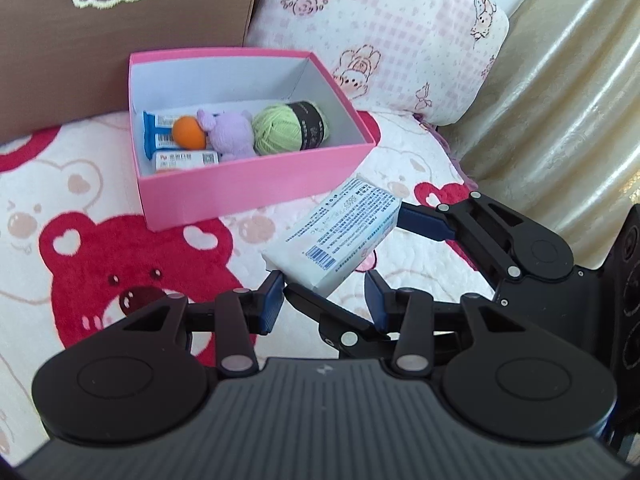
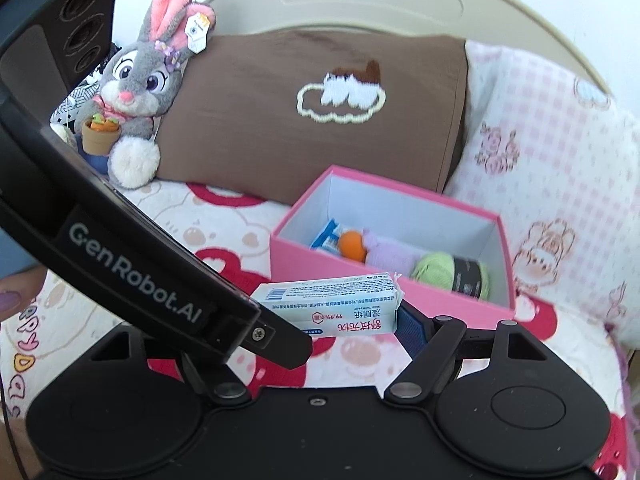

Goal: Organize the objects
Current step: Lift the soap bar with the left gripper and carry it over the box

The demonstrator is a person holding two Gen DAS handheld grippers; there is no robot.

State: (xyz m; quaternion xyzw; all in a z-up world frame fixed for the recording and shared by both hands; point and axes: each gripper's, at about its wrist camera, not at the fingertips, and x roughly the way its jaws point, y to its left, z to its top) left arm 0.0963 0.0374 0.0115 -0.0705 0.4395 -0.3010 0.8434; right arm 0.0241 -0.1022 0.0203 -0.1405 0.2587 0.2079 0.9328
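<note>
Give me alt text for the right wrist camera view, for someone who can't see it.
The right gripper holds a white wet-wipes pack just in front of an open pink box containing a green yarn ball, an orange ball and snack packets. Behind it, a plush rabbit leans on a brown pillow.

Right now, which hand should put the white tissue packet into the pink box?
The right. The right gripper is already shut on the tissue packet, lifted just beside the pink box. The left gripper is open with nothing between its fingers, so it would have to take the packet first.
</note>
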